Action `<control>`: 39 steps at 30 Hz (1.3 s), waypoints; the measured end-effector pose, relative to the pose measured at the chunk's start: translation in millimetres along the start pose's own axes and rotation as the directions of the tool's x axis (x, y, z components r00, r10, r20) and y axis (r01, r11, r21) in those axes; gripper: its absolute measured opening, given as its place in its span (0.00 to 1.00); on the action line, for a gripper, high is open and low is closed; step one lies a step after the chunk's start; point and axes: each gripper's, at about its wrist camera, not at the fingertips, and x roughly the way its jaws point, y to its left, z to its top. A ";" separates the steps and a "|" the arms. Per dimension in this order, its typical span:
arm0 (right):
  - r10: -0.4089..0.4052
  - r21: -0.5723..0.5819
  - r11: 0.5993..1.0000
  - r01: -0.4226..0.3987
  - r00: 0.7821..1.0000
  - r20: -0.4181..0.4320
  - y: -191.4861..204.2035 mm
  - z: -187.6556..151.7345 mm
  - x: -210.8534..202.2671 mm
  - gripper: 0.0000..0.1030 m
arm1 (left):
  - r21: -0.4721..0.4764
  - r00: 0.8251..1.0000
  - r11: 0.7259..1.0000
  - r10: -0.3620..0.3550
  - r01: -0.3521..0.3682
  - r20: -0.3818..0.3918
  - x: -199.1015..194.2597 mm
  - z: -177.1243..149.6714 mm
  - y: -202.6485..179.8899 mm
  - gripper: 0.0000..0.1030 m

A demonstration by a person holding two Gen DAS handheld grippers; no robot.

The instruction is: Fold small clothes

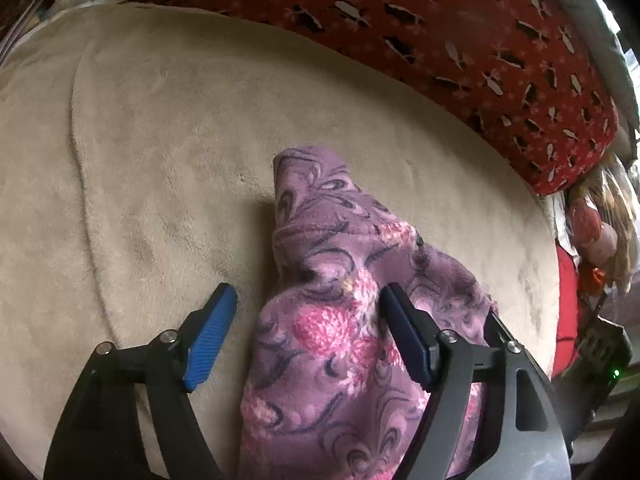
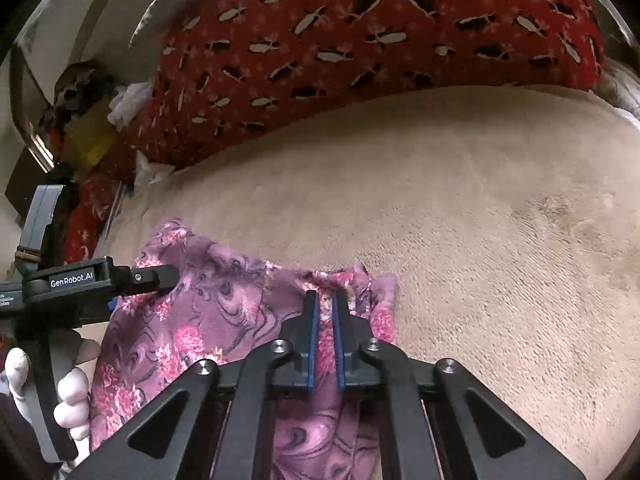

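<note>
Purple floral garment (image 1: pixel 320 320) lies bunched on the beige plush blanket (image 1: pixel 160 160), near its front edge, w/ a red patterned cover (image 1: pixel 440 40) behind; in the left wrist view the cloth rises in a narrow ridge running away from the camera. Left gripper (image 1: pixel 308 320) stands spread wide, both blue pads (image 1: pixel 210 336) clear of the fabric though the ridge passes between them, so no hold on that side. Right gripper (image 2: pixel 325 334) has its jaws pressed together on a pleat of the garment's far edge, cloth visibly pinched between the blue strips; the left tool shows at the left of the right wrist view, held in a white-gloved hand (image 2: pixel 72 400), its tip over the garment's other side. Step in hand, as I read it: mid-fold, right side has taken its corner, left side is free & lining up. Next move prob calls for the left to drop onto a matching edge & close, then both to lift together & carry the cloth over itself; risk: fleece looks thick, so a shallow bite may slip, & lifting one-sided would skew the fold.
</note>
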 end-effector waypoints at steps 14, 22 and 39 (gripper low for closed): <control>0.009 -0.101 0.995 -0.014 0.999 -0.047 16.8 -57.9 -49.4 0.08 | 0.046 0.999 0.998 0.042 -0.043 0.010 -52.4 -98.9 31.7 0.75; 0.014 -0.165 0.986 -0.032 0.994 -0.112 34.5 -91.6 -83.6 0.17 | 0.089 0.998 0.994 0.067 -0.066 -0.009 -68.3 -147.8 40.0 0.77; -0.216 -0.260 0.951 0.166 0.960 -0.180 37.6 -146.6 -124.4 0.41 | 0.204 0.967 0.947 0.232 -0.249 0.105 -113.8 -233.7 53.4 0.76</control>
